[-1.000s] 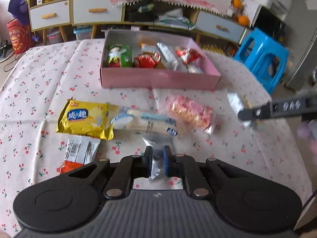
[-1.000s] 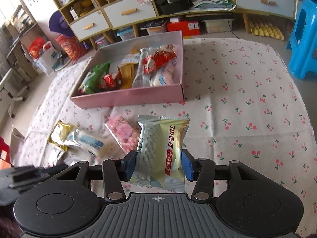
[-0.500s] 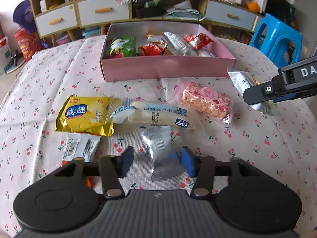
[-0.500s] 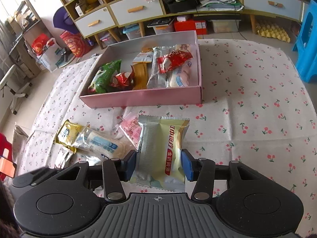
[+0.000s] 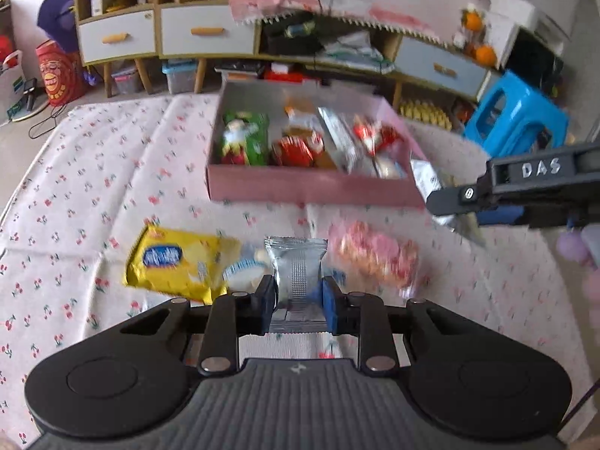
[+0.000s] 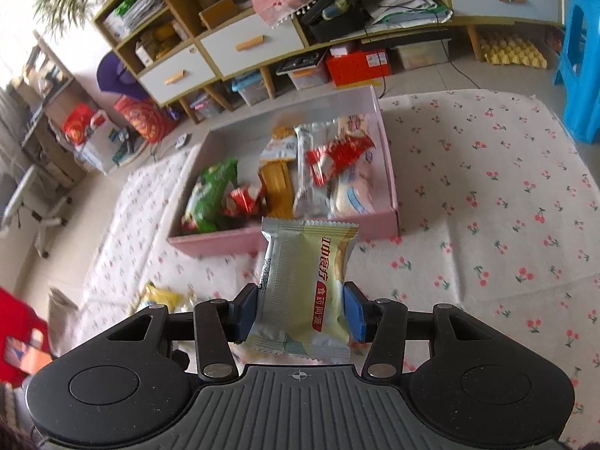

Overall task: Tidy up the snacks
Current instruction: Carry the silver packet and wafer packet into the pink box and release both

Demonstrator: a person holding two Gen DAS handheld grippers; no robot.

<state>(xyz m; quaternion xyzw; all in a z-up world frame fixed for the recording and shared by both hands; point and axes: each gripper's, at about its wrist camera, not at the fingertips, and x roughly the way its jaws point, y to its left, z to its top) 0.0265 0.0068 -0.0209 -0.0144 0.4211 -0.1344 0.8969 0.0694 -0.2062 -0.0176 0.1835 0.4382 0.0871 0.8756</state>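
My left gripper [image 5: 298, 300] is shut on a small silver snack packet [image 5: 296, 266] and holds it above the table. My right gripper [image 6: 300, 309] is shut on a pale green and silver snack packet [image 6: 305, 285], held just in front of the pink box [image 6: 210, 242]. The pink box [image 5: 307, 191] holds several snacks. On the cloth in front of it lie a yellow packet [image 5: 176, 264], a white and blue packet [image 5: 243, 272] and a pink packet [image 5: 375, 255]. The right gripper [image 5: 453, 197] also shows at the right of the left wrist view.
The table has a white cloth with cherry prints [image 6: 487, 206]. A blue stool [image 5: 517, 116] stands at the right beyond the table. Drawers and shelves [image 5: 187, 30] line the back wall. The yellow packet also shows in the right wrist view [image 6: 161, 296].
My left gripper has shut on the silver packet and lifted it off the cloth. My right gripper has moved closer to the pink box with its packet.
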